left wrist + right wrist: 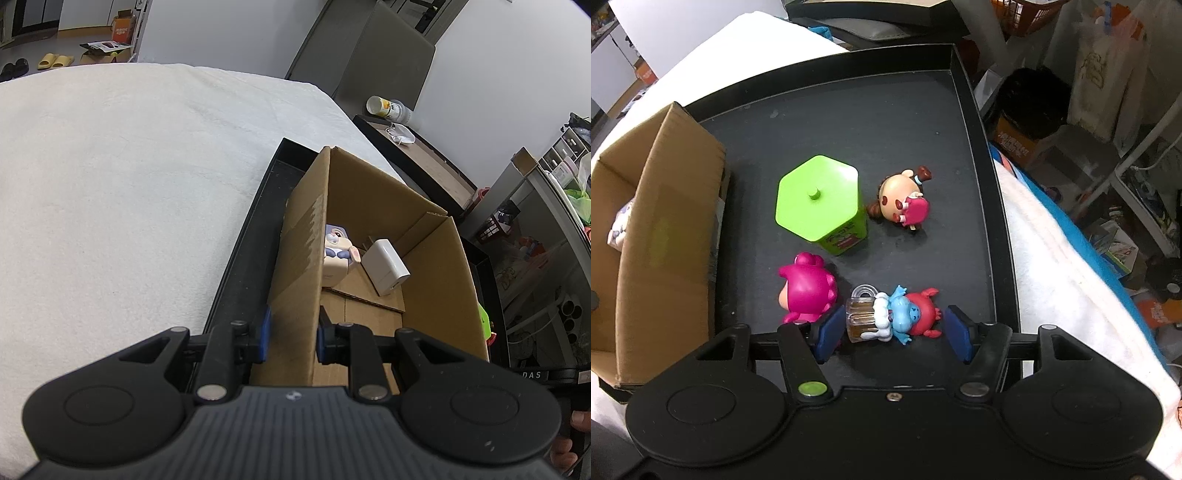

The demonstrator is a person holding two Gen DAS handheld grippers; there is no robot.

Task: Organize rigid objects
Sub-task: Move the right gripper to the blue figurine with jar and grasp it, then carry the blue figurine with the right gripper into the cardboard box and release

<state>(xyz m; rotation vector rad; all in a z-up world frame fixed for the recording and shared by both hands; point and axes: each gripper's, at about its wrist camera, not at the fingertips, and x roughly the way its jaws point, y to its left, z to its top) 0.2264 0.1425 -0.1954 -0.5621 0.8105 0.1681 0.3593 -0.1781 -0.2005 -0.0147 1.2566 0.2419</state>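
Note:
My left gripper (293,334) is shut on the near side wall of an open cardboard box (436,280), one blue pad on each face of the wall. Inside the box lie a rabbit figure (337,251) and a white charger block (386,267). The box stands in a black tray (240,266). In the right wrist view the tray (886,110) holds a green hexagonal tin (818,195), a brown-haired doll (901,199), a magenta figure (807,288) and a blue figure with a mug and red crab (897,314). My right gripper (894,332) is open astride that blue figure.
The tray rests on a white cloth-covered table (110,184). A grey chair (369,55) and a dark side table with a bottle (388,107) stand beyond. Shelves, bags and boxes crowd the floor to the right of the cloth edge (1052,240). The cardboard box (672,206) fills the tray's left.

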